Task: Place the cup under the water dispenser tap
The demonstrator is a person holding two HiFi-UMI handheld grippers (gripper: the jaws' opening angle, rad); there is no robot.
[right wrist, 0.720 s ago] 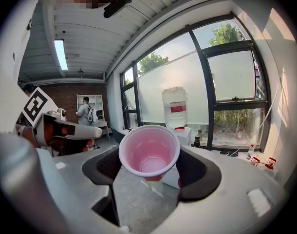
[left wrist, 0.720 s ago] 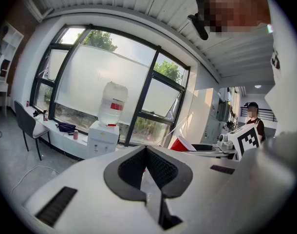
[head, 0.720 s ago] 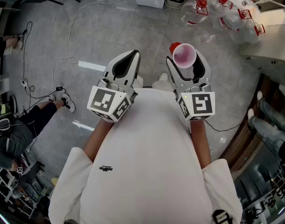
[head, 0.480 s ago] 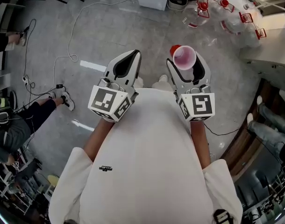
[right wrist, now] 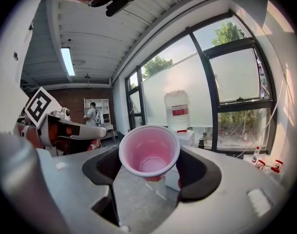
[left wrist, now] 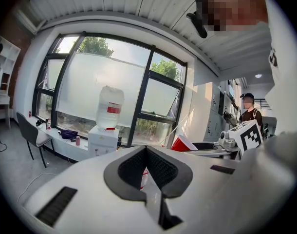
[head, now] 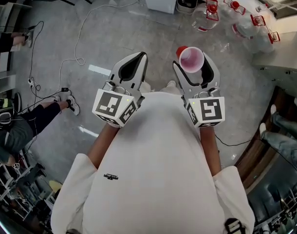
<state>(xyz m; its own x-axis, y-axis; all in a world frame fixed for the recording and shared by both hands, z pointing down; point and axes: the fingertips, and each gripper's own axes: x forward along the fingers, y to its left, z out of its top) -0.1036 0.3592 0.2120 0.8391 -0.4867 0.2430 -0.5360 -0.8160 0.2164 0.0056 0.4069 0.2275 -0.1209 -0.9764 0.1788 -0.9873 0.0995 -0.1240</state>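
Cup point(head: 191, 59) upright in right claw point(head: 193, 65), forearm point(head: 210, 147) forward, near-level

Grey polished concrete floor point(head: 104, 38); tall black-framed frosted windows point(left wrist: 114, 87) at twelve o'clock, white slatted ceiling point(left wrist: 129, 4) above, grey chair point(left wrist: 35, 136) at nine.

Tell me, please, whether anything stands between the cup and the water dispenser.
Nothing visible does: the right gripper holds the cup, and only bare floor lies between it and the water dispenser ahead.
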